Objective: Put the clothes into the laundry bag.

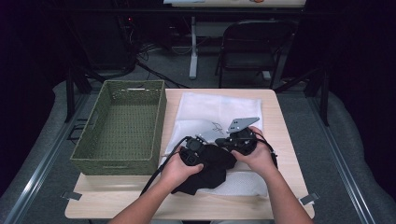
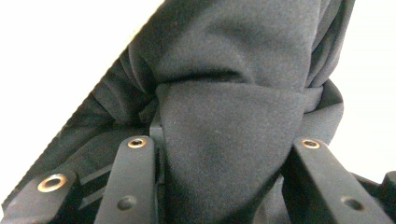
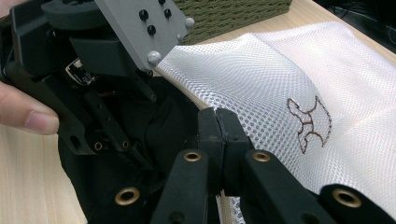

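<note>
A white mesh bag (image 1: 210, 109) with a small brown emblem (image 3: 308, 123) lies flat across the wooden table (image 1: 116, 205). At its near end a crumpled black garment (image 1: 210, 173) rests partly on it. My left gripper (image 1: 204, 150) is closed around a thick wad of that black cloth (image 2: 233, 56), which fills the gap between its jaws (image 2: 219, 149). My right gripper (image 1: 225, 141) sits just right of it. Its jaws (image 3: 218, 119) are pressed together on the raised edge of the mesh bag (image 3: 261, 74), right beside the dark garment (image 3: 159, 121).
A green woven basket (image 1: 121, 161) stands on the table's left half, its wall (image 3: 224, 14) close behind the grippers. A thumb (image 3: 28, 116) grips the other gripper's body. Beyond the table's far edge are a folding chair (image 1: 252, 42) and a desk leg.
</note>
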